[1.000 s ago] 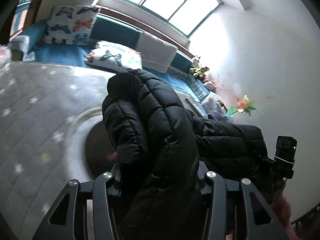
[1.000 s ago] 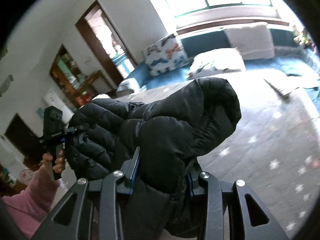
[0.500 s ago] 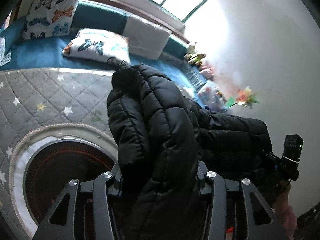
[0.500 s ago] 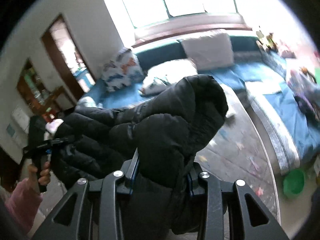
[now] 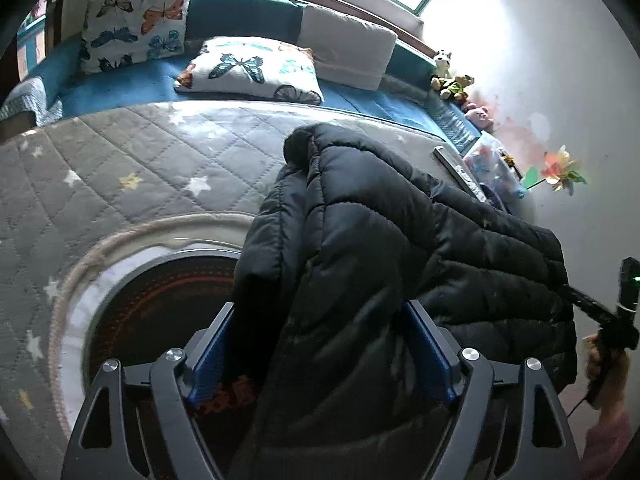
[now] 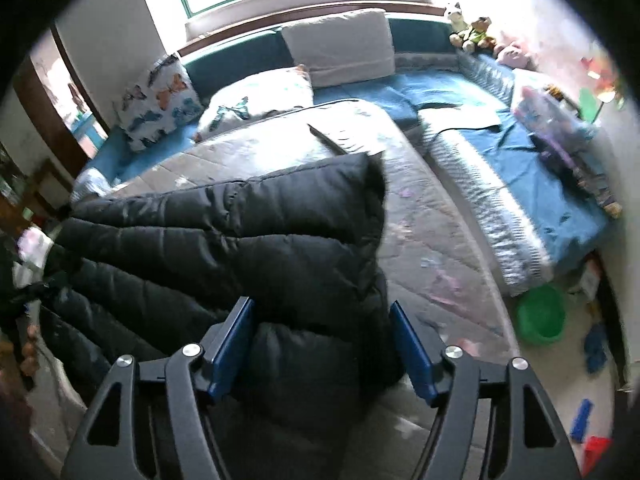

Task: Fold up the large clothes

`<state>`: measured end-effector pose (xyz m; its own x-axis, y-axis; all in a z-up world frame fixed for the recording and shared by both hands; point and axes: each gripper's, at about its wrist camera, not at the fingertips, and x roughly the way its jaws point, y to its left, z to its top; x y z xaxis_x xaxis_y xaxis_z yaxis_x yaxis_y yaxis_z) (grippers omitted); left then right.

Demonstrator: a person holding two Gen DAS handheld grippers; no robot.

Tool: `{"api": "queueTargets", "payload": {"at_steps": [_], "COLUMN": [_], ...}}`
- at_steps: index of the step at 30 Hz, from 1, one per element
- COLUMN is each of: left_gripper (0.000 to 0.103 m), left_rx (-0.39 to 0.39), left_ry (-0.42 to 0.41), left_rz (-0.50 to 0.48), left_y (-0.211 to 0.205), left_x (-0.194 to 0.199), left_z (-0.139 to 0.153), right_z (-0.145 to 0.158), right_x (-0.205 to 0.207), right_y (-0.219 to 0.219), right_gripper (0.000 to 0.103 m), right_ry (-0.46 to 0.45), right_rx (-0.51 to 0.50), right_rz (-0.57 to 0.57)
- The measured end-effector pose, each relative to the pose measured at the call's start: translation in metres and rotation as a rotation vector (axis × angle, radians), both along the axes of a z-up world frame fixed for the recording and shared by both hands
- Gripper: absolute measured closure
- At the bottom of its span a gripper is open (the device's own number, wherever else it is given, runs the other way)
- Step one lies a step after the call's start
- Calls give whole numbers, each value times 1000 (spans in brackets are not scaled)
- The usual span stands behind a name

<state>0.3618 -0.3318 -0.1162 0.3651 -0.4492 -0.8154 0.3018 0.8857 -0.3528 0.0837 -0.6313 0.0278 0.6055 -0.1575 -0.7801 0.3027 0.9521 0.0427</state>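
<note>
A black puffer jacket [image 5: 380, 264] hangs in the air between my two grippers, above a grey quilted star-patterned mat [image 5: 132, 168]. My left gripper [image 5: 320, 344] is shut on one bunched end of the jacket, with blue pads on both sides of the fabric. My right gripper [image 6: 320, 344] is shut on the other end of the jacket [image 6: 248, 248]. The right gripper also shows at the far right of the left wrist view [image 5: 612, 320], held by a hand in a pink sleeve.
A round white-rimmed dark table [image 5: 76, 300] lies below the jacket. Butterfly pillows [image 5: 248, 68] and a grey cushion [image 5: 344, 48] sit on the blue window bench. A green basin [image 6: 540, 316] and toys lie on the floor at right.
Both grippers have tilted downward and moved toward the mat with the jacket. The jacket is now stretched wider between them. Both grips stay shut.
</note>
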Motion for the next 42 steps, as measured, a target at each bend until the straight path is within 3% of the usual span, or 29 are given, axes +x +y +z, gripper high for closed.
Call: {"api": "queueTargets", "payload": {"at_steps": [3,7,11,13,19,25,31,35,42], "left_gripper": [16,16,16,16,15,15,15,15,15], "left_rx": [38,68,139,172,290,313,321,316,322], "left_ry": [-35,-107,-212,-223,-205,-188,-218,-231,-234], "left_rz": [-5,0,-14,-46,-101,-111,-110,-100,-80], "left_y": [8,16,7,-4,-34,-38,-36,-31,-25], "left_x": [-12,-40,-69,-85,-102,-102,-110,-116,-125], "left_z": [12,40,58,61,28,0,-3,-2,0], "right_z": [11,15,4,-3,-38,-60,-36,-25,-62], "right_x": [-12,-26,-31,-31,-29,-30,-39,-37,-17], "right_y": [1,29,66,75,74,56,79,106,125], "right_gripper": [27,27,28,28,28,27,27,27,27], "right_ry": [-18,-48,-58,-54,1,29,-42,-108,-22], "right_rx": [-66,-164,-227,-235,-215,-147,-150,-112,-121], "right_rz": [-40,0,56,65,29,-8,-48,-4,5]}}
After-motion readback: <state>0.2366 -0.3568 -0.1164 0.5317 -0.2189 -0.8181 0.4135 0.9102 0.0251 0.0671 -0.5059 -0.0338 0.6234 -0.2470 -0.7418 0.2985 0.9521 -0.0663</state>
